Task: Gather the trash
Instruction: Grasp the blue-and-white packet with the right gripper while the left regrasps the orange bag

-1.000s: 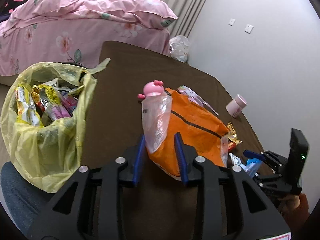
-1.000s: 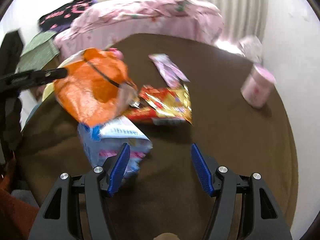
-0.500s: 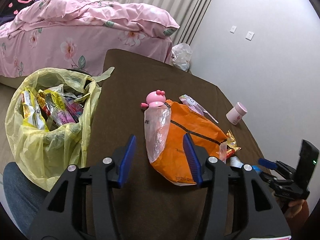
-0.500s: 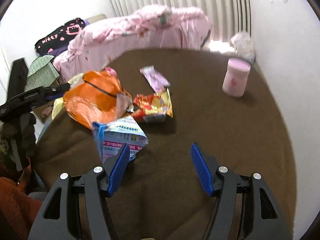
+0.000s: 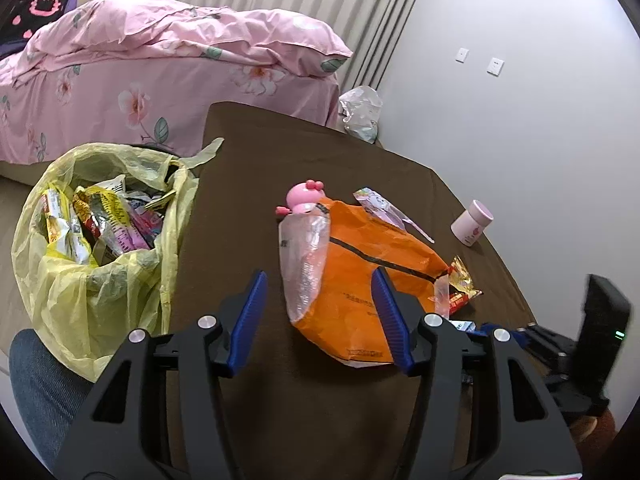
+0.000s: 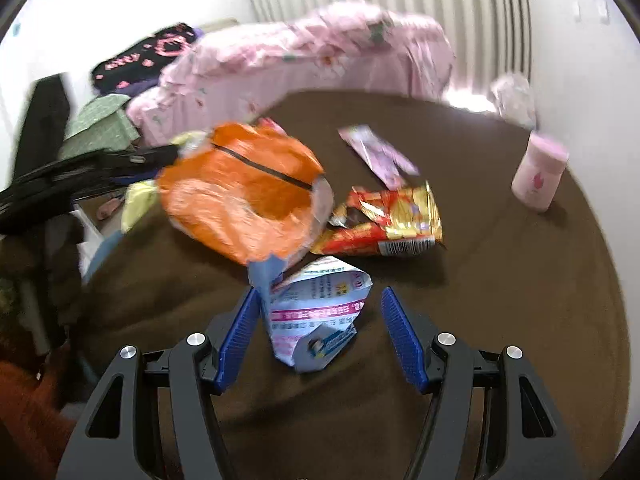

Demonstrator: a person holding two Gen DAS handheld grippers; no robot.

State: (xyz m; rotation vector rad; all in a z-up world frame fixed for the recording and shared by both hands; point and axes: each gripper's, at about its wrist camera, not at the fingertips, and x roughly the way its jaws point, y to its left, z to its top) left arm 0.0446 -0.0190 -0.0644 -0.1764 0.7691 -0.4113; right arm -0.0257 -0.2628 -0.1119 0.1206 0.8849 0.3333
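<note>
Your left gripper (image 5: 318, 320) fingers have just been opening, releasing the orange bag (image 5: 360, 264) onto the surface (image 5: 248, 152). Right gripper (image 6: 316, 330) fingers are standing wide, framing the blue-white packet (image 6: 316, 308); neither item is reaching the trash bag (image 5: 52, 280) yet.

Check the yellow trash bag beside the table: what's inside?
The yellow trash bag holds crumpled snack wrappers, yellow, red, silver and pink, piled near its open rim. Whatever lies under that top layer is covered, so how full it is cannot be told.
</note>
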